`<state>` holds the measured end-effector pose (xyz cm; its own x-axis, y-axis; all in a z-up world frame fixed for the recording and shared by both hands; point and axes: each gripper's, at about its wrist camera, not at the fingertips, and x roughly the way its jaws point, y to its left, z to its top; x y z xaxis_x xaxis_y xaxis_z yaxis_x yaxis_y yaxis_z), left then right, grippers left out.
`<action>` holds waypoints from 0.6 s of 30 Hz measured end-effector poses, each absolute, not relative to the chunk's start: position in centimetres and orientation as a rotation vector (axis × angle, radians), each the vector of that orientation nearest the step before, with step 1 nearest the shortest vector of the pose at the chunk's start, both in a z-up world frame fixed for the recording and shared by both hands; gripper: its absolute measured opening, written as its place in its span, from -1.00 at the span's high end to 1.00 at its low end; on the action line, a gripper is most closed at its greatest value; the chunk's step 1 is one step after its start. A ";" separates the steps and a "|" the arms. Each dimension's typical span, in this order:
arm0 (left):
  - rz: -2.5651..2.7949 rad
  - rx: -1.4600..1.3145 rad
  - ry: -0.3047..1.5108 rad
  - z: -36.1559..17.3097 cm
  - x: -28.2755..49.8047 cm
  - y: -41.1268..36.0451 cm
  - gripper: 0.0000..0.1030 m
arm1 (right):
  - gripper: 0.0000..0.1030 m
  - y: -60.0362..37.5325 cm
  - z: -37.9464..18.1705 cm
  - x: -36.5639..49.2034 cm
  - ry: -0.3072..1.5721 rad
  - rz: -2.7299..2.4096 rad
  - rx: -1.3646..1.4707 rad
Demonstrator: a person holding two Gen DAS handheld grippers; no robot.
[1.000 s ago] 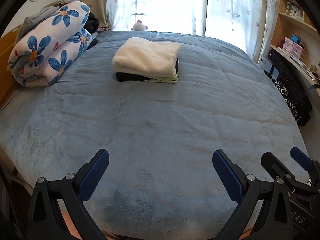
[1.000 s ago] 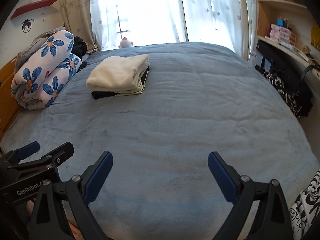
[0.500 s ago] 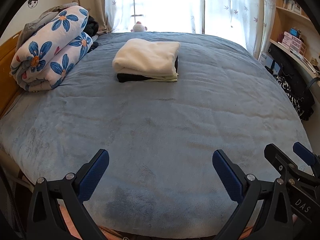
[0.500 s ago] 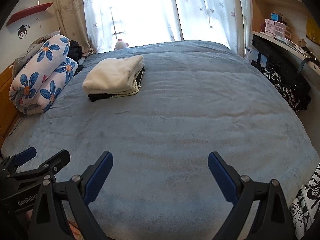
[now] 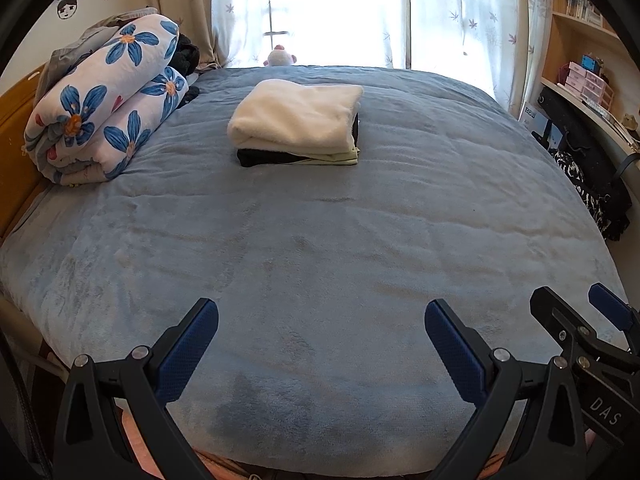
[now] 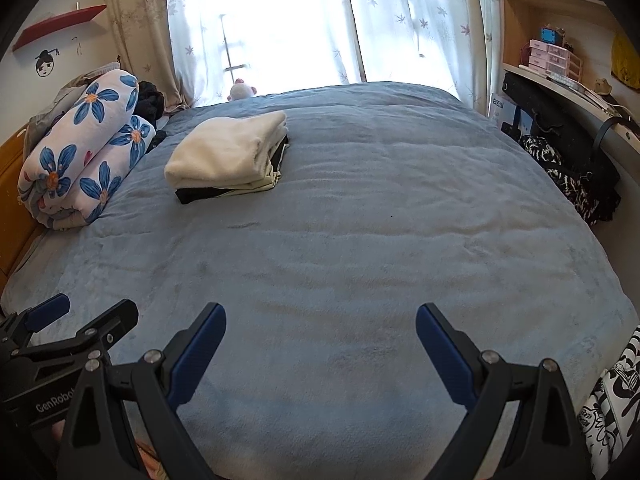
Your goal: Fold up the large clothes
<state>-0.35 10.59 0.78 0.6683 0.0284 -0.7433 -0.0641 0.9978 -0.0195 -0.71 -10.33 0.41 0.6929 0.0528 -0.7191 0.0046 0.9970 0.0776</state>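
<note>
Both tongs, left tongs [image 5: 321, 312] and right tongs [image 6: 321, 316], spread empty over the bed [image 5: 320, 240]; our folded stack [image 5: 296, 122] lies at twelve o'clock (left nearer), long axis crosswise.

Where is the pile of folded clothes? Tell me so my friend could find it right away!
Look at the big blue bed under the bright window. Toward its far side, right of the rolled flowery quilt, sits the pile of folded clothes. It is the only neat flat stack: a fluffy cream piece on top, a pale one beneath, and a black one at the bottom.
</note>
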 end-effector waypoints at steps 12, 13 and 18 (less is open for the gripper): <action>0.044 -0.053 0.848 0.6 -0.5 10.7 -0.98 | -0.87 -10.3 0.6 -1.0 0.798 0.032 0.074; 0.039 -0.060 0.849 0.6 -0.4 10.9 -0.98 | -0.87 -10.3 0.6 -1.1 0.793 0.036 0.077; 0.044 -0.049 0.844 0.7 -0.4 11.1 -0.98 | -0.87 -10.3 0.7 -1.2 0.792 0.038 0.081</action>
